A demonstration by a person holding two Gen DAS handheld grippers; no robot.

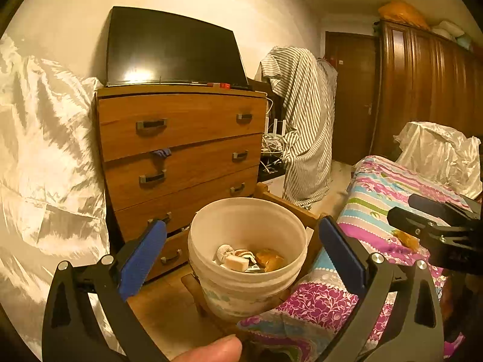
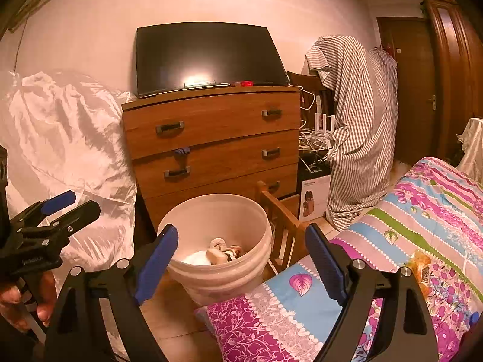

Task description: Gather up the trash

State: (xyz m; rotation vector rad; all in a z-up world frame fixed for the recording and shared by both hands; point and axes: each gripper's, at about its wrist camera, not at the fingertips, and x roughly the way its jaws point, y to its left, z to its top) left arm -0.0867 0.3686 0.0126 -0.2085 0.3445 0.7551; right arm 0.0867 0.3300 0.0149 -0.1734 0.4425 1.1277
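A white bucket (image 1: 247, 259) stands on a low wooden stool beside the bed and holds several pieces of trash (image 1: 250, 260); it also shows in the right wrist view (image 2: 217, 241). An orange-brown wrapper (image 1: 406, 239) lies on the flowered bedspread (image 1: 377, 193), also in the right wrist view (image 2: 421, 267). My left gripper (image 1: 241, 241) is open and empty, hovering just above the bucket. My right gripper (image 2: 241, 253) is open and empty, near the bucket and the bed's corner. Each gripper appears at the edge of the other's view.
A wooden chest of drawers (image 1: 181, 150) with a dark TV (image 1: 172, 51) stands behind the bucket. White plastic sheeting (image 1: 45, 150) fills the left. A striped cloth (image 1: 305, 120) drapes furniture on the right, by cables, a door and a wardrobe (image 1: 428, 90).
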